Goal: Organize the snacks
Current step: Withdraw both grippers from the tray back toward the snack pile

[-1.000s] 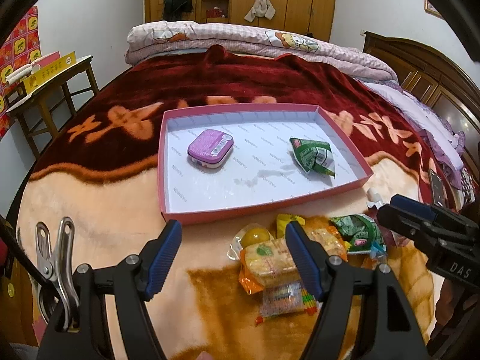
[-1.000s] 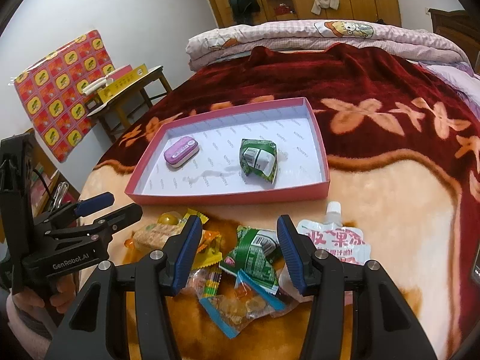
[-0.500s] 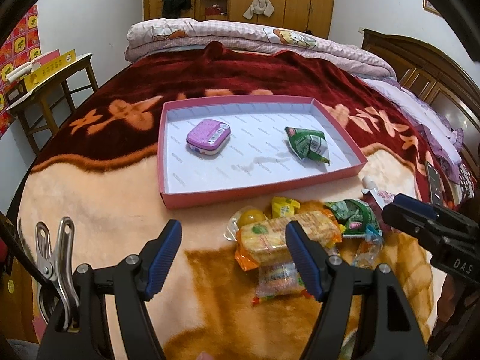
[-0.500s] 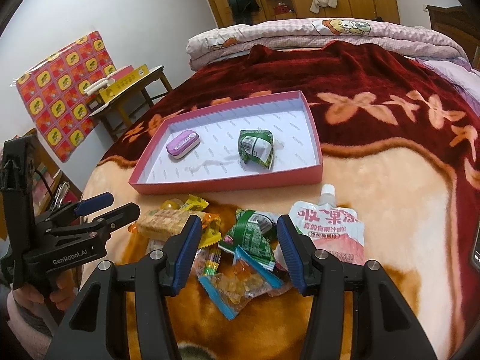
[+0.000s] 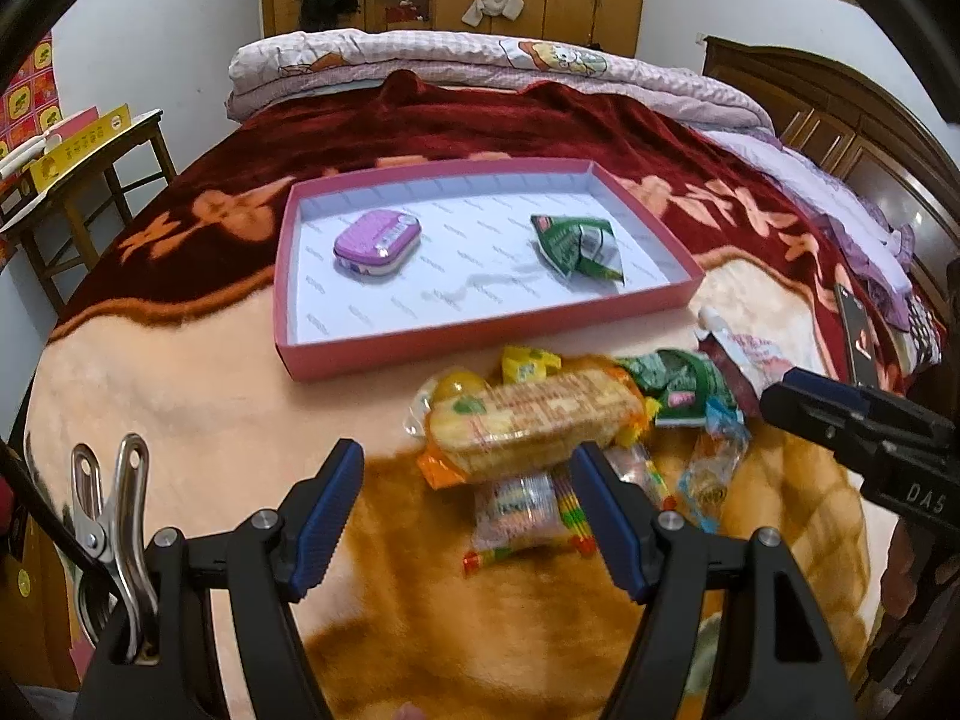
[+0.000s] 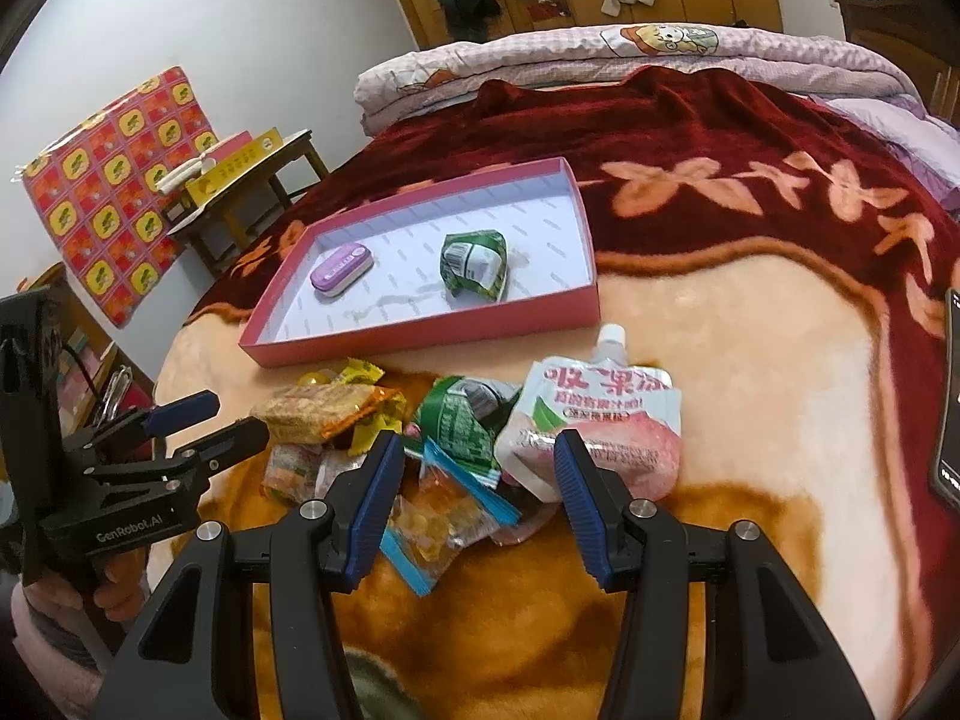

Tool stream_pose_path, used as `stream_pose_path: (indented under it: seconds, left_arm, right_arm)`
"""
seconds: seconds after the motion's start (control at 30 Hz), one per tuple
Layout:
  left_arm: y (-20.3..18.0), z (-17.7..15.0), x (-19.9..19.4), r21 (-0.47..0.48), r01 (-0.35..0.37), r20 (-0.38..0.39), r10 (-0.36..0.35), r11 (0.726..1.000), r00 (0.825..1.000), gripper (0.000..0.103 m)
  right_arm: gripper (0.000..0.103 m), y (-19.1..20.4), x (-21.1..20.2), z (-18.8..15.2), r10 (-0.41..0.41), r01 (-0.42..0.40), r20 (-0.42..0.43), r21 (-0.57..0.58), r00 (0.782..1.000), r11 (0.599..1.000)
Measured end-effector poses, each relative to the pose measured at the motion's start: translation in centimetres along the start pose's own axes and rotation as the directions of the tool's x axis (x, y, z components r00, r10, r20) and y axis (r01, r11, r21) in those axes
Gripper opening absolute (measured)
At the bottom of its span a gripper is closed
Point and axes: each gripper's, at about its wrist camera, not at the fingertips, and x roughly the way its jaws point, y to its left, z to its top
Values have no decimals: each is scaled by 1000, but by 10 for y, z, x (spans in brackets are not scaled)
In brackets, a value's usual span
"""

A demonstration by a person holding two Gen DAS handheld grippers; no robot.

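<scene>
A pink tray lies on the blanket and holds a purple tin and a green packet. In front of it is a heap of snacks: a cracker pack, a yellow candy, a striped candy bag, a green packet, a blue-edged gummy bag and a white-and-pink jelly pouch. My left gripper hovers open over the cracker pack. My right gripper hovers open over the gummy bag and pouch. Neither holds anything.
A dark phone lies on the blanket to the right. A wooden side table with a yellow box stands off the bed's left side. Folded quilts lie at the far end. A metal clip hangs beside my left gripper.
Both grippers have drawn back slightly from the tray. The tray and the heap now sit higher in both views, and more of the heap shows between the fingers. The jaws have not changed.
</scene>
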Motion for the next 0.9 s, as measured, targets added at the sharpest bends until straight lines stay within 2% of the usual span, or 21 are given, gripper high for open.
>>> stream_pose_path:
  seconds: [0.37,0.63,0.9]
  left_arm:
    - [-7,-17,13,22,14,-41,-13,1000,999,75]
    - [-8,-21,20,8,27,-42,-27,1000,999,74]
    - [-10,-21,31,5,37,-46,-37,999,998,62]
  right_arm:
    - [53,10,3,-17,21,-22,-45,-33,999,999]
    - [53,12,10,-25,30,-32,-71,-30,997,999]
    - [53,12,18,-29,35,-37,-94,-19,995,999]
